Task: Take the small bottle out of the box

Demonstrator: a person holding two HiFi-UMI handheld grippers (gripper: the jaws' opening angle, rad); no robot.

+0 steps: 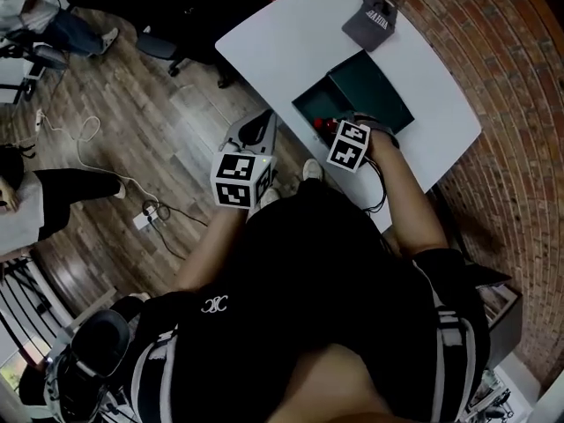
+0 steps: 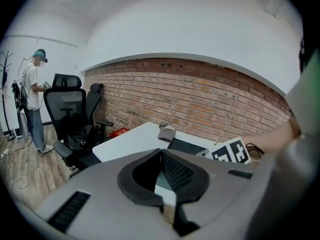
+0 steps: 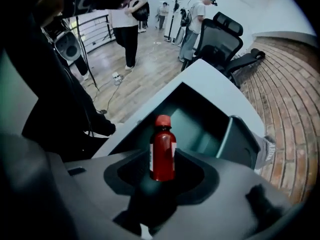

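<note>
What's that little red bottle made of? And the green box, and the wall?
The small bottle looks like glossy plastic, maybe glass, dark red: its side has a slight shine. The box seems to be stiff dark green card, smooth and dull, with thin flat walls. The wall is rough red brick with pale mortar lines.

Dim, underexposed fisheye views, black vignetted corners, bent edges, heavy shadow over the right tongs [image 3: 162, 160].
</note>
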